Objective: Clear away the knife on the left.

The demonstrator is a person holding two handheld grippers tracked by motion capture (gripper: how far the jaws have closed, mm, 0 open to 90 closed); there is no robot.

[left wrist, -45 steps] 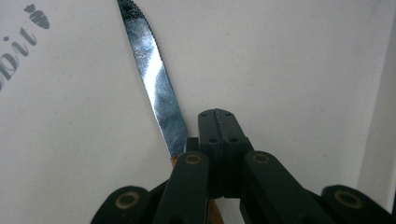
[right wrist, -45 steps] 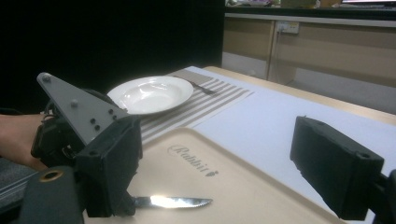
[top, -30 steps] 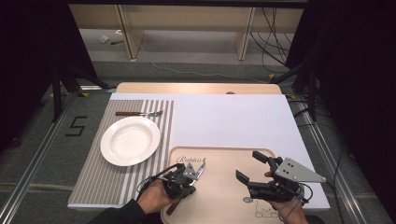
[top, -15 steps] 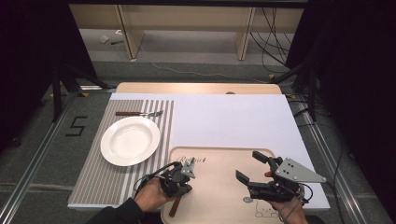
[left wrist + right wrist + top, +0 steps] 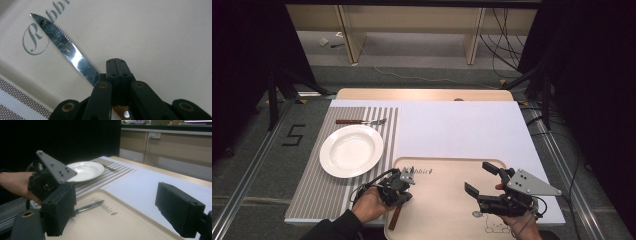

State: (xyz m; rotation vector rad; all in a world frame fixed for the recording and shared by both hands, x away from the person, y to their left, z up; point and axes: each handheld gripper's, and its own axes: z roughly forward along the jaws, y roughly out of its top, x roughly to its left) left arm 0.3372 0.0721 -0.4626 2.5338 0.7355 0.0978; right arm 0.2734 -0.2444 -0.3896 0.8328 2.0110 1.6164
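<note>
A knife with a brown handle (image 5: 394, 220) lies on the left part of a beige tray (image 5: 442, 200), its serrated blade (image 5: 62, 42) pointing at the tray's printed word. My left gripper (image 5: 398, 186) is over the knife where blade meets handle. Its jaws are shut tight against each other, and the knife passes under them, not between their tips (image 5: 117, 62). My right gripper (image 5: 479, 178) hovers open over the tray's right part, its jaws wide apart and nothing between them (image 5: 118, 210). The right gripper view also shows the left gripper (image 5: 47, 182) and the blade (image 5: 90, 207).
A white plate (image 5: 351, 150) sits on a striped placemat (image 5: 327, 195) left of the tray. Beyond the plate lies a fork (image 5: 362, 121) with a brown handle. A white sheet (image 5: 452, 130) covers the table behind the tray. The table's front edge is close under both hands.
My left gripper has shifted a little to the left over the knife and turned slightly. The knife has barely moved. The right gripper has stayed where it was, open.
</note>
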